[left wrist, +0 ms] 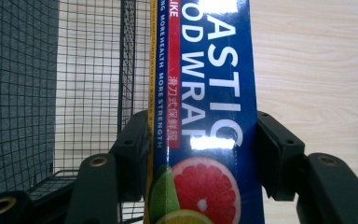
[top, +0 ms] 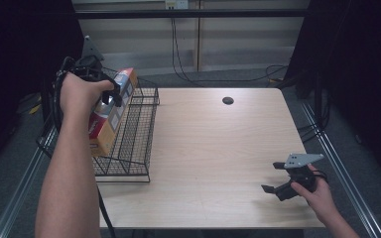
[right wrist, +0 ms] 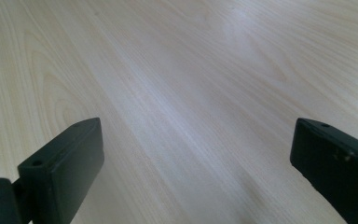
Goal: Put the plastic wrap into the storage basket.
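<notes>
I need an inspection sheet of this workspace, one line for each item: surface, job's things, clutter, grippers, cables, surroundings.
Surface: light wooden table, with a dark round hole near the far edge.
Job's things: plastic wrap box; black wire basket at the table's left edge.
Clutter: nothing seen.
Grippers: left gripper shut on the box above the basket; right gripper open, low over bare wood.
Cables: black cables on the floor behind.
Surroundings: dark curtains at both sides.

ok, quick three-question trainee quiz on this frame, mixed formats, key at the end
1. True or false: the left gripper is shut on the blue plastic-wrap box.
2. The black wire basket sits at which side of the wooden table: A the person's left, B the person's right, C centre?
3. Fill in: the right gripper's jaws are ____.

Key: 1 true; 2 A; 3 open.
</notes>
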`<action>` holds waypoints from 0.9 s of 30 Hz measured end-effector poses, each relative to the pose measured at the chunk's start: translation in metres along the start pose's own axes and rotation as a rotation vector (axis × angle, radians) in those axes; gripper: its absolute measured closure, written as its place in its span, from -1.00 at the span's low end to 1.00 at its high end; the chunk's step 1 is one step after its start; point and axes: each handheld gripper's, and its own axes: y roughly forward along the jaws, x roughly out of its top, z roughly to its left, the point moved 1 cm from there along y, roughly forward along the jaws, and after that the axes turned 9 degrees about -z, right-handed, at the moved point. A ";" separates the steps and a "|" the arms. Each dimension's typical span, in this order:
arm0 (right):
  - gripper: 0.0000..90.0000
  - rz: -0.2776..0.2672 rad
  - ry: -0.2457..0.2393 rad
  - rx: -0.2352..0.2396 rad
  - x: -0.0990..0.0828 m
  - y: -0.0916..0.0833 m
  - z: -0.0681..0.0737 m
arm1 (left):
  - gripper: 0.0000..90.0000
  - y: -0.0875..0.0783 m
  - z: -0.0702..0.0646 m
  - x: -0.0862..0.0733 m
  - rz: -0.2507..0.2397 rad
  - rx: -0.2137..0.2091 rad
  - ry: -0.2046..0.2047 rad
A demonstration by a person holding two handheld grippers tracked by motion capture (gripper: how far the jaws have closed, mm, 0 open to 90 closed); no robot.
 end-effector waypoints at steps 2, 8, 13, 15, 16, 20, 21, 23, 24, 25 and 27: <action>-0.94 -0.005 -0.005 -0.005 0.000 0.000 0.000 | -0.01 0.000 0.002 0.000 -0.002 0.007 -0.002; -0.94 -0.003 0.002 0.002 0.000 -0.001 0.000 | -0.01 -0.001 0.008 0.000 -0.002 0.015 -0.019; -0.94 -0.003 -0.005 -0.006 0.000 0.000 0.000 | -0.01 -0.003 0.014 -0.001 -0.009 0.016 -0.025; -0.94 -0.002 -0.002 -0.001 0.000 0.000 0.000 | -0.01 -0.003 0.017 -0.001 -0.009 0.018 -0.027; -0.94 0.000 -0.003 0.001 0.000 0.000 0.001 | -0.01 -0.003 0.018 -0.001 -0.009 0.014 -0.045; -0.94 0.002 -0.003 -0.002 0.000 0.001 0.001 | -0.01 -0.002 0.023 -0.002 -0.004 0.019 -0.045; -0.94 0.002 -0.005 -0.002 0.000 0.001 0.001 | -0.01 -0.002 0.024 -0.002 -0.006 0.022 -0.042; -0.94 0.006 -0.003 -0.003 0.000 0.001 0.001 | -0.01 -0.003 0.026 -0.002 -0.008 0.020 -0.051; -0.94 0.006 -0.004 -0.003 0.000 0.002 0.001 | -0.01 -0.002 0.027 -0.003 -0.008 0.017 -0.066; -0.94 0.006 -0.004 -0.003 0.000 0.002 0.001 | -0.01 -0.003 0.028 -0.003 -0.011 0.020 -0.068; -0.94 0.008 -0.002 0.000 0.000 0.002 0.001 | -0.01 -0.003 0.032 -0.003 -0.009 0.024 -0.046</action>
